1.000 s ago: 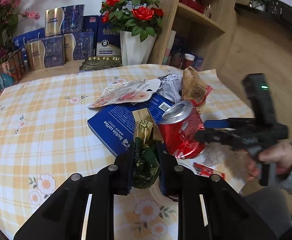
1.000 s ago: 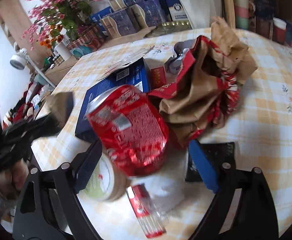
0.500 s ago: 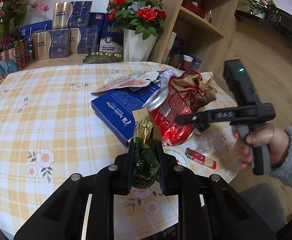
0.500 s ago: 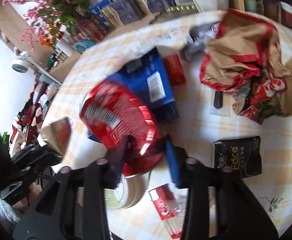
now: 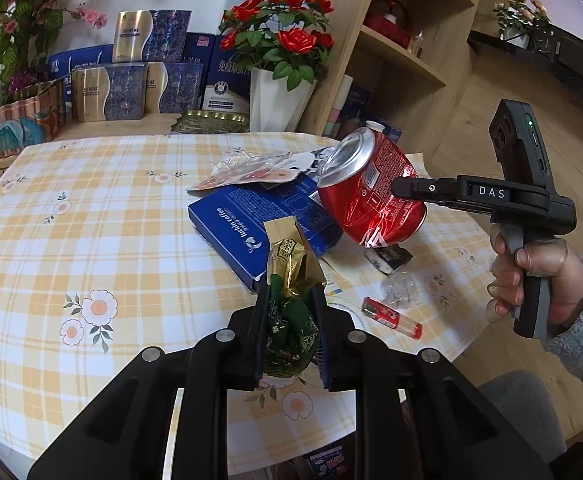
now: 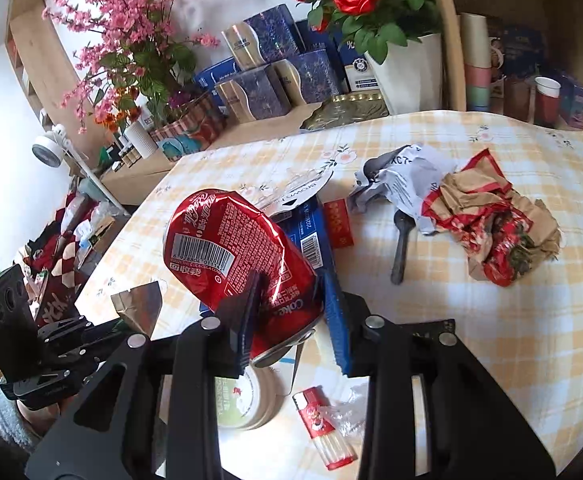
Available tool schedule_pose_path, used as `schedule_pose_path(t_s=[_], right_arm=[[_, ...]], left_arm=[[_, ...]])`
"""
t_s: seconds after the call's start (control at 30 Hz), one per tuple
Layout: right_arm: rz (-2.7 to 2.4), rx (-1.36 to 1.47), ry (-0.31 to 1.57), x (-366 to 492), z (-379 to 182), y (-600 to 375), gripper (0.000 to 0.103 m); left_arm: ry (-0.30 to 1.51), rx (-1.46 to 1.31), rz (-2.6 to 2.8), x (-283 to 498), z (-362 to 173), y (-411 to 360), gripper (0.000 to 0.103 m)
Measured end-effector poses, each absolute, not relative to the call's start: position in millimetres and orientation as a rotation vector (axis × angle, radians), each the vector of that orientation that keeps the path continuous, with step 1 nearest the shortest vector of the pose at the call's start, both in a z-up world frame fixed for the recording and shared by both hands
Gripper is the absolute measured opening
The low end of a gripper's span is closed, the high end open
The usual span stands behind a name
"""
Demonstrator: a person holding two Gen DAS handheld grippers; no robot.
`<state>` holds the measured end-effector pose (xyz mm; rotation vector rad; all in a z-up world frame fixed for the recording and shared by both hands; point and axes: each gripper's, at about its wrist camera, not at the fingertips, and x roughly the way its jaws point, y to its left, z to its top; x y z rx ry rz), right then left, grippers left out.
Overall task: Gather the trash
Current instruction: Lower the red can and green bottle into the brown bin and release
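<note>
My left gripper [image 5: 290, 322] is shut on a green and gold foil wrapper [image 5: 289, 312] and holds it above the near table edge. My right gripper [image 6: 291, 312] is shut on a dented red cola can [image 6: 235, 248], lifted off the table; the can also shows in the left wrist view [image 5: 367, 196], with the right gripper's fingers [image 5: 415, 190] on it. Other trash lies on the checked tablecloth [image 5: 91, 220]: a blue coffee box [image 5: 259, 224], a red lighter [image 5: 391, 317], a crumpled red-brown paper bag [image 6: 495, 220], a grey wrapper [image 6: 407, 180].
A white vase of red roses [image 5: 279, 96] and blue and gold boxes [image 5: 135, 84] stand behind the table. A wooden shelf unit [image 5: 403, 52] is at the right. A black spoon [image 6: 401, 248], a small black packet [image 5: 389, 258] and a round lid [image 6: 247, 404] lie on the table.
My right gripper closed on the red can and lifted it off the table, tilting it. My left gripper kept hold of the foil wrapper and drew back a little.
</note>
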<state>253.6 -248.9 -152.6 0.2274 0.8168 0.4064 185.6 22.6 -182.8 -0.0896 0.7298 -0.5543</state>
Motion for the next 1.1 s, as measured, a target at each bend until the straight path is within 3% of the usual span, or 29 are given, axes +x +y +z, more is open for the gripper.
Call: schedule_pose_path(t_s=[0.67,1.1], right_arm=[[0.381,0.313,0.836,98.2,-159.9,-275.1,0.034],[0.354,0.326,1.117,36.8,-283.9,-247.8,0.034]], left_arm=[[0.769,-0.047,-0.569,78.8,-171.4,34.4,0.020],[0.816,-0.038,-0.562,34.9,-193.9,38.9,0.020]])
